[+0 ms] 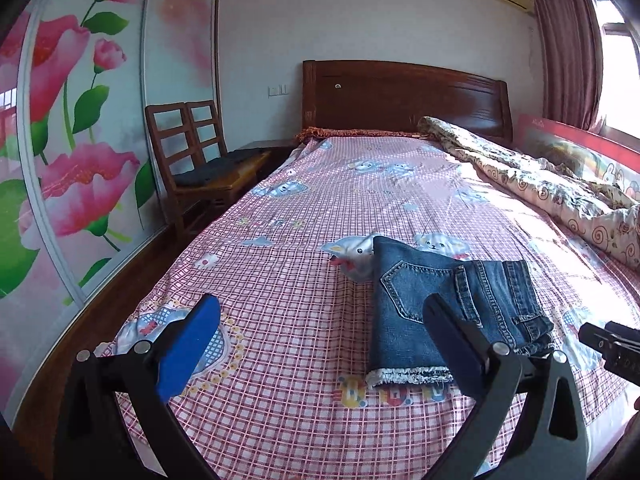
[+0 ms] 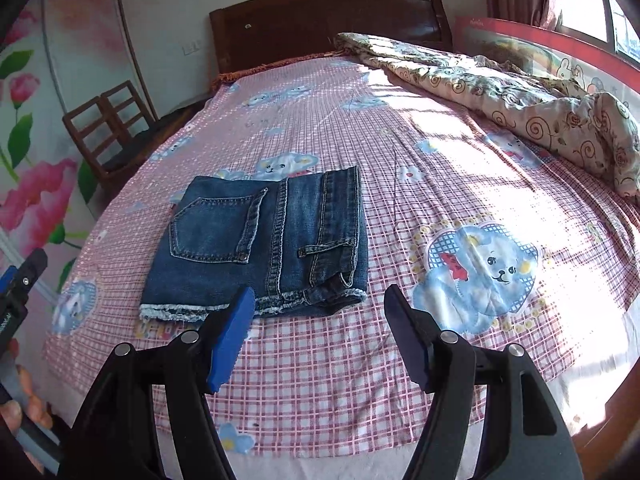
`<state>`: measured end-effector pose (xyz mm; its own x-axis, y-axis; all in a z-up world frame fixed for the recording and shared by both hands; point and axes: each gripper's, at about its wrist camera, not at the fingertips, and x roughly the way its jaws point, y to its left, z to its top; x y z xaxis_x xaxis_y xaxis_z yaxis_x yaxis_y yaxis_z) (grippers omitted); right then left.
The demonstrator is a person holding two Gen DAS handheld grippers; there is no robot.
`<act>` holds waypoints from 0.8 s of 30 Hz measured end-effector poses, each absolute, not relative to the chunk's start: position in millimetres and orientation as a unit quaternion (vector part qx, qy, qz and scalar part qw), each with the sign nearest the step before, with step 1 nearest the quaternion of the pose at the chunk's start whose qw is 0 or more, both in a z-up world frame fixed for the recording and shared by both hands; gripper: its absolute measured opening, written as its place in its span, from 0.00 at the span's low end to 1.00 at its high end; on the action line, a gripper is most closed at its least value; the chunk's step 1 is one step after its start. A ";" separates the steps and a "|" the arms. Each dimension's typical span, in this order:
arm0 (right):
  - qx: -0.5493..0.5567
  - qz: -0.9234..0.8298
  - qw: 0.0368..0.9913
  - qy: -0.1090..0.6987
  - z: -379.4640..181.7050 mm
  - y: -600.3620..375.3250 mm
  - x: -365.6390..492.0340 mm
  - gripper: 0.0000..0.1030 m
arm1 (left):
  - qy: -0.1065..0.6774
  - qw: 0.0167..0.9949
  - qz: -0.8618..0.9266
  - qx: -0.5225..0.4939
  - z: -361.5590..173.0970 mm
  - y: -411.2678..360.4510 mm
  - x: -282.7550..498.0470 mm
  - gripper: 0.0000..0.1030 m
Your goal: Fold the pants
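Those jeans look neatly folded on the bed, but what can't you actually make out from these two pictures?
- Underside and inner layers of the folded jeans: hidden by the top layer, both views.
- Right finger of the left gripper covers part of the jeans, left wrist view.
- Right gripper: only its tip shows at the left wrist view's right edge.
- Window: washed out by glare.

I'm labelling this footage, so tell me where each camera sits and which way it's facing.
Left wrist: on the left gripper, jaws open, looking down the bed towards the dark wooden headboard; the right gripper shows at the edge.
Right wrist: on the right gripper, open, aimed lower at the pink checked bedsheet; the left gripper and fingers show.
Shared: folded blue denim jeans, sheet, headboard.
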<state>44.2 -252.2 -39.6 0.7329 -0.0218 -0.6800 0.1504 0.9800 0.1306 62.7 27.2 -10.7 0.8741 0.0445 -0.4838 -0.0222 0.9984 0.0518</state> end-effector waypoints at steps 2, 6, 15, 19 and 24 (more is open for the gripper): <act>0.078 -0.058 0.929 0.357 -34.9 -251.9 42.6 0.67 | 0.263 0.964 0.017 0.041 -13.8 16.2 59.8 0.98; 0.051 -0.096 0.928 0.357 -32.9 -256.5 40.5 0.75 | 0.287 0.956 0.018 0.054 -18.9 11.4 59.9 0.98; 0.103 -0.079 0.913 0.388 -43.8 -251.9 48.8 0.84 | 0.324 0.945 0.016 0.054 -22.7 9.3 66.8 0.98; 0.074 -0.065 0.930 0.355 -30.1 -232.5 52.2 0.84 | 0.309 0.950 -0.001 0.043 -12.7 1.8 67.5 0.98; 0.043 -0.077 0.944 0.318 -13.2 -218.7 54.0 0.89 | 0.315 0.949 -0.016 0.023 -3.8 -2.5 76.6 0.98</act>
